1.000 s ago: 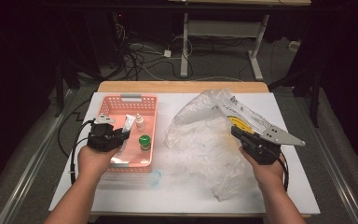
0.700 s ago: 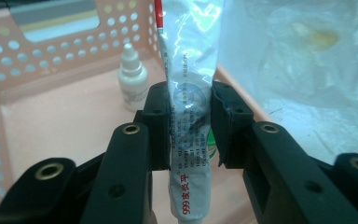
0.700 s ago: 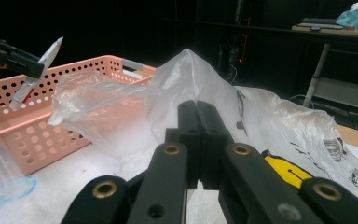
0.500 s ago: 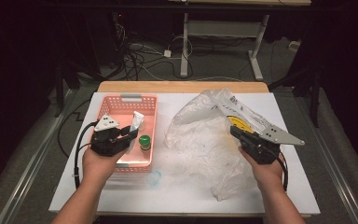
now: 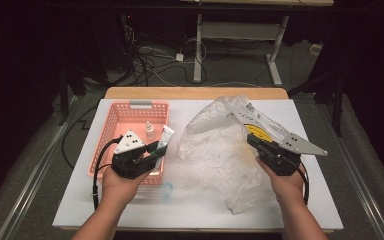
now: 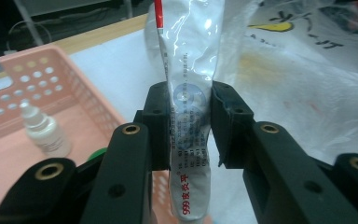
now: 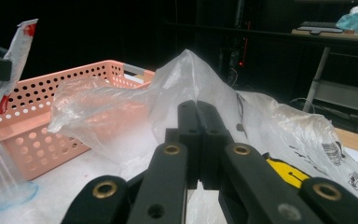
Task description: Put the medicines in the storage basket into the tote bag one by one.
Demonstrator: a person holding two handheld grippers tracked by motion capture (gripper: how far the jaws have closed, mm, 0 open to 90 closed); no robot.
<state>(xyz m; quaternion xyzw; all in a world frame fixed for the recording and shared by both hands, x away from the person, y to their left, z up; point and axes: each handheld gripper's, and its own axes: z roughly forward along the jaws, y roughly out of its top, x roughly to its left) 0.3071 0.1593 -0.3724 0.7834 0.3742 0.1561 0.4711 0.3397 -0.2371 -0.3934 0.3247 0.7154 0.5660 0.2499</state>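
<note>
L gripper (image 6: pixel 189 126) pinches a flat silvery foil sachet w/ red print (image 6: pixel 186 93) between its black jaws; the sachet stands upright, its lower end hanging below the jaws and its red-marked top above them. In the high view this gripper (image 5: pixel 152 150) sits over the right edge of the pink perforated plastic basket (image 5: pixel 111 125), sachet (image 5: pixel 164 136) poking out toward the crumpled clear plastic bag (image 5: pixel 220 150) just right of the basket.

R gripper (image 7: pixel 198 135) has its jaws pressed together on a fold of that bag (image 7: pixel 177 84); the high view shows it (image 5: pixel 257 145) at the bag's right side, away from the basket.

L gripper view shows a small white dropper bottle (image 6: pixel 44 130) standing inside the basket (image 6: pixel 9 93) and printed text on the sachet; high view gives the bottle (image 5: pixel 150 131) only as a small white shape. R gripper view shows the basket (image 7: pixel 51 93) side-on behind the bag, the sachet (image 7: pixel 14 60) raised at far left, plus a clear round lid-like thing (image 7: pixel 14 193) on the white table (image 7: pixel 60 186) in front of the basket.
</note>
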